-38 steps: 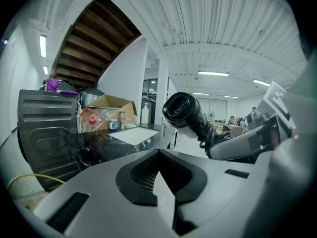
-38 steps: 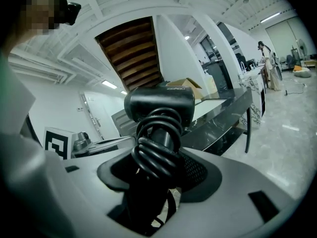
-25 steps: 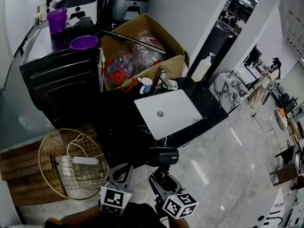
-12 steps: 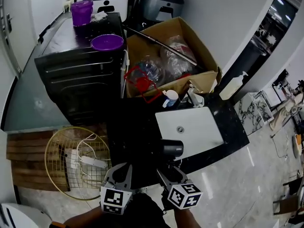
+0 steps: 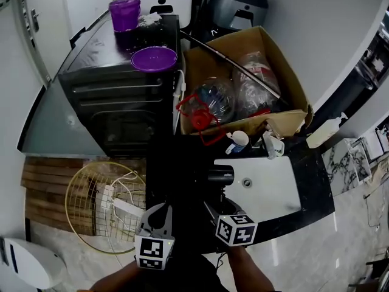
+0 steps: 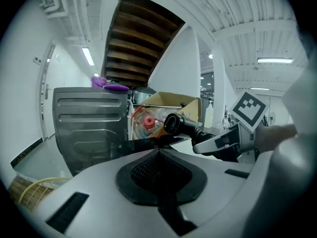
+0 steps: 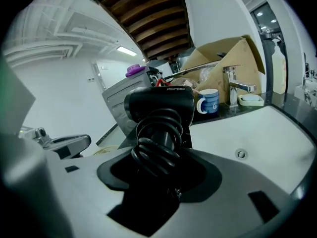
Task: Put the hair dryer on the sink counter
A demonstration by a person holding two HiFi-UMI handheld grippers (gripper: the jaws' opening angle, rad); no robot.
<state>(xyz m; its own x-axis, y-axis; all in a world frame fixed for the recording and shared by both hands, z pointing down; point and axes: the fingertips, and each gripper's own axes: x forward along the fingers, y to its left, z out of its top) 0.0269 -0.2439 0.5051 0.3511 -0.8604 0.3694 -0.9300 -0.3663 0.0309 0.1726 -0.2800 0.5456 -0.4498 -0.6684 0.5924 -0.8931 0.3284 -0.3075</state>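
The black hair dryer (image 5: pixel 220 175) hangs over the black sink counter (image 5: pixel 173 163), just left of the white basin (image 5: pixel 267 190). My right gripper (image 5: pixel 214 204) is shut on its handle, which has the cord coiled around it (image 7: pixel 156 150). The dryer's barrel (image 7: pixel 161 107) lies crosswise above the jaws. My left gripper (image 5: pixel 159 212) is beside it at the counter's front edge, shut with nothing in it (image 6: pixel 159 152). The left gripper view shows the dryer (image 6: pixel 177 124) and the right gripper (image 6: pixel 223 143) to the right.
Behind the basin stand a faucet (image 5: pixel 270 143), a blue-and-white mug (image 5: pixel 238 140) and a soap bottle (image 5: pixel 325 131). A cardboard box (image 5: pixel 285 84) of bottles sits at the back. A dark cabinet (image 5: pixel 115 102) carries a purple bowl (image 5: pixel 154 58). A wire basket (image 5: pixel 91 193) is on the floor.
The hair dryer in my right gripper has come from beyond the counter's front edge to over the counter beside the basin. Both grippers have come closer to the counter.
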